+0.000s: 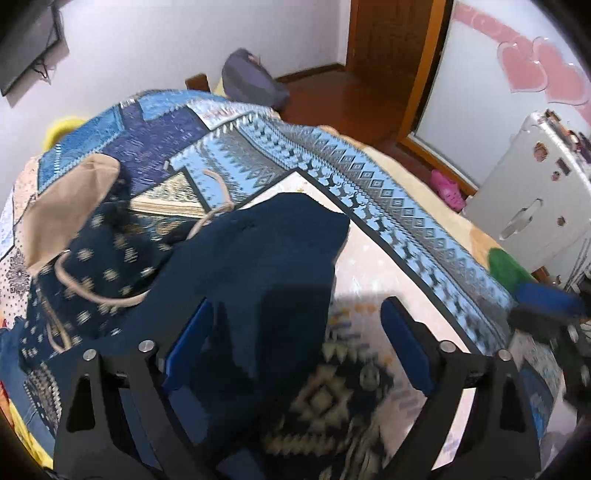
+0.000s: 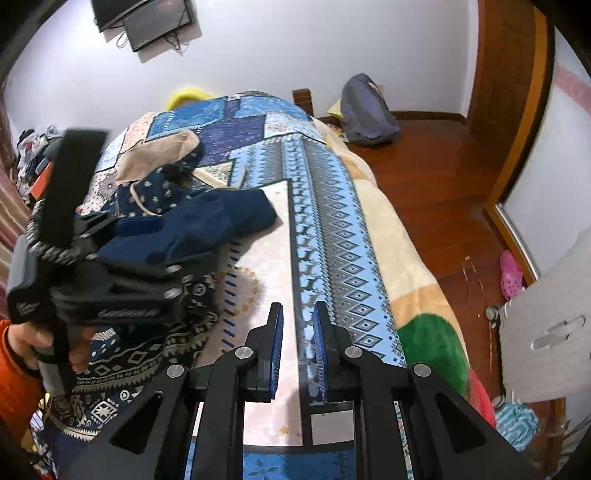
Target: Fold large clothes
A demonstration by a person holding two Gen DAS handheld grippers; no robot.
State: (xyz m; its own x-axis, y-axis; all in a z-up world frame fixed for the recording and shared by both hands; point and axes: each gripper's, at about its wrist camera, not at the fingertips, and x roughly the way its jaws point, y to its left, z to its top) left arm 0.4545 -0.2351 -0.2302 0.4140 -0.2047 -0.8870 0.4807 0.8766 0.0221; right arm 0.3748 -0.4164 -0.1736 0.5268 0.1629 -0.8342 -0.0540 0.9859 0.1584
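Note:
A large navy hooded garment (image 1: 255, 266) with a beige-lined hood (image 1: 62, 199) and drawstrings lies crumpled on the patterned bed cover (image 1: 369, 184). My left gripper (image 1: 295, 343) is open, its blue pads on either side of a navy sleeve. In the right wrist view the left gripper (image 2: 162, 240) is over the garment (image 2: 207, 221). My right gripper (image 2: 298, 350) hovers above the bed cover's blue border (image 2: 332, 221), jaws slightly apart with nothing between them.
A grey bag (image 2: 365, 110) sits on the wooden floor (image 2: 443, 177) beyond the bed. A white fridge (image 1: 535, 206) and pink slippers (image 1: 447, 188) are at the right. A TV (image 2: 147, 18) hangs on the wall.

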